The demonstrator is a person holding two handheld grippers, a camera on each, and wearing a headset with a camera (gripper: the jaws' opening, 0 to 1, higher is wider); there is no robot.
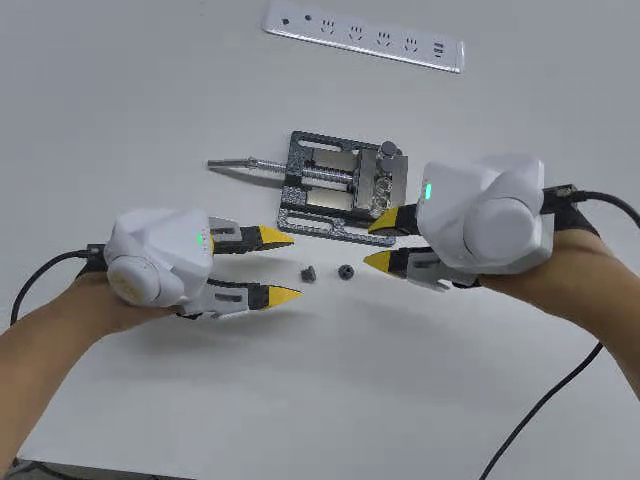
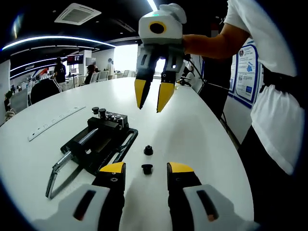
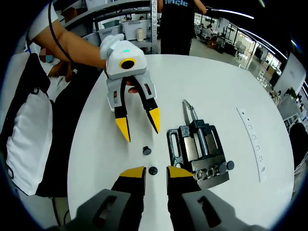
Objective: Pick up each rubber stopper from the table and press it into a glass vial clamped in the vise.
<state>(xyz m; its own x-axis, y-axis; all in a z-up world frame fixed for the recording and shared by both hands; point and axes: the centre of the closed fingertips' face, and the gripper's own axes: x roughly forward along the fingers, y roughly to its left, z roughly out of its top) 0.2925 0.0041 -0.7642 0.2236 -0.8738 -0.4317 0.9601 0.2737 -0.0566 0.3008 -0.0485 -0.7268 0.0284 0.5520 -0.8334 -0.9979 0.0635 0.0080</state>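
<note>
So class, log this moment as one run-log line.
left gripper: open, empty | right gripper: open, empty | two stoppers: on table between grippers | vials: in vise

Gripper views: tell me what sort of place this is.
Probably an open-plan lab or workshop office. It has a ceiling air-conditioning cassette, storage shelves with bins, a wall poster, and a white worktable bearing a small vise.

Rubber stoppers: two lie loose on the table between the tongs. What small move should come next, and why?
Probably ease the right tongs forward and down so their open jaws straddle the nearer stopper, then close. That stopper lies just ahead of their tips, these tongs hold nothing, and the vials in the vise sit close on that same side.
</note>
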